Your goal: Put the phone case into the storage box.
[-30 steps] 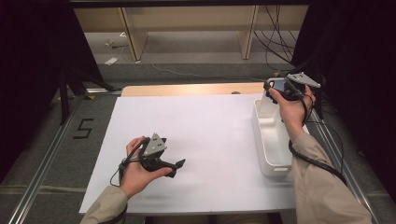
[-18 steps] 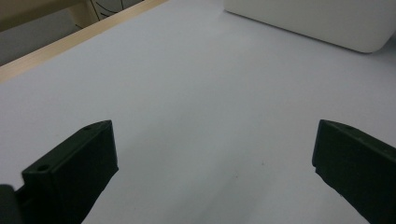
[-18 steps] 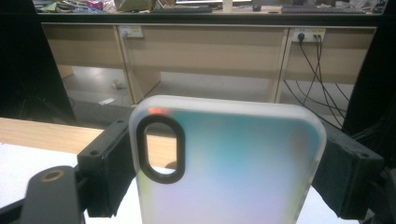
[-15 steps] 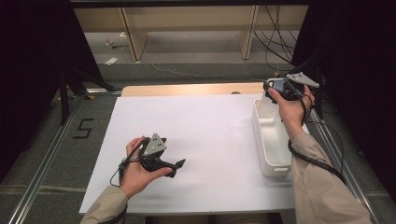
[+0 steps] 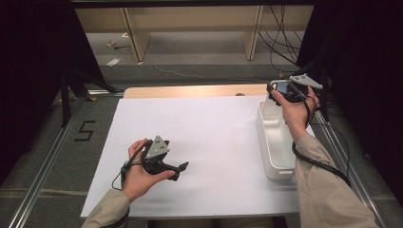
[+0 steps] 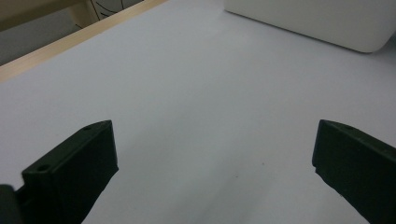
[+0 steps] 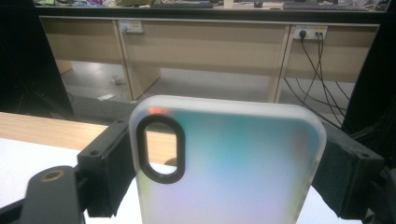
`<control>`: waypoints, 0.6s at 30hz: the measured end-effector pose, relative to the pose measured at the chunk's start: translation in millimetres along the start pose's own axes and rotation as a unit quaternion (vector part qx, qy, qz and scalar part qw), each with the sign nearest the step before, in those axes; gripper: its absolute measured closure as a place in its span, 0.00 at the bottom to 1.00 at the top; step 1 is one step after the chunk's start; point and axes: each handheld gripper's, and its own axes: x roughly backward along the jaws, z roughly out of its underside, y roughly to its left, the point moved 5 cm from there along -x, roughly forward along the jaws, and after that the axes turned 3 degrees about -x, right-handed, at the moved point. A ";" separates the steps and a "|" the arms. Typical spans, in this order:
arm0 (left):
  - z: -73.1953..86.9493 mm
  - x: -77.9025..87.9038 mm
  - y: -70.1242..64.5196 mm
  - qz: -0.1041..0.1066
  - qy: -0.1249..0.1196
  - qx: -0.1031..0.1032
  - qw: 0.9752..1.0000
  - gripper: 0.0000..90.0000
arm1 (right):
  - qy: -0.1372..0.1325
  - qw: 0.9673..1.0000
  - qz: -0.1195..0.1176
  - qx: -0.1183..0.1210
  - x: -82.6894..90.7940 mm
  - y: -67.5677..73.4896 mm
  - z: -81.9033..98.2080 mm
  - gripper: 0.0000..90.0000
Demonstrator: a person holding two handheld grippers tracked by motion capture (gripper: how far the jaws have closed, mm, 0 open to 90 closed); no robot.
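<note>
— Above the white bin's (image 5: 275,142) far end, what was gripped?
— A phone case (image 7: 229,163) was clamped across its width by the right gripper (image 5: 280,92); the left gripper (image 5: 178,170) was held wide open, empty. Lowering into the bin was judged next.

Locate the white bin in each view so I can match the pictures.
High view: white bin at the right edge of the white sheet, under the right forearm.
Left gripper view: its corner at top right.
Right gripper view: not in it.
Shared landmark: the white sheet.

Lab: curtained test table (image 5: 199,137), cables (image 5: 280,28)
</note>
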 end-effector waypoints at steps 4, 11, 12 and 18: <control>0.0 0.0 0.1 0.000 0.000 0.000 1.000 0.00 | 0.002 1.000 0.001 0.001 -1.1 -0.1 1.1 0.20; 0.0 0.1 0.2 0.000 0.000 0.000 1.000 0.00 | 0.004 1.000 0.002 0.001 -2.7 -0.7 2.0 0.20; 0.0 0.1 0.2 0.000 0.000 0.000 1.000 0.00 | 0.004 1.000 0.002 0.001 -2.9 -0.7 2.2 0.20; 0.1 -0.1 0.2 0.001 0.000 0.001 1.000 0.00 | 0.006 1.000 0.002 0.003 -4.8 -0.4 3.7 0.20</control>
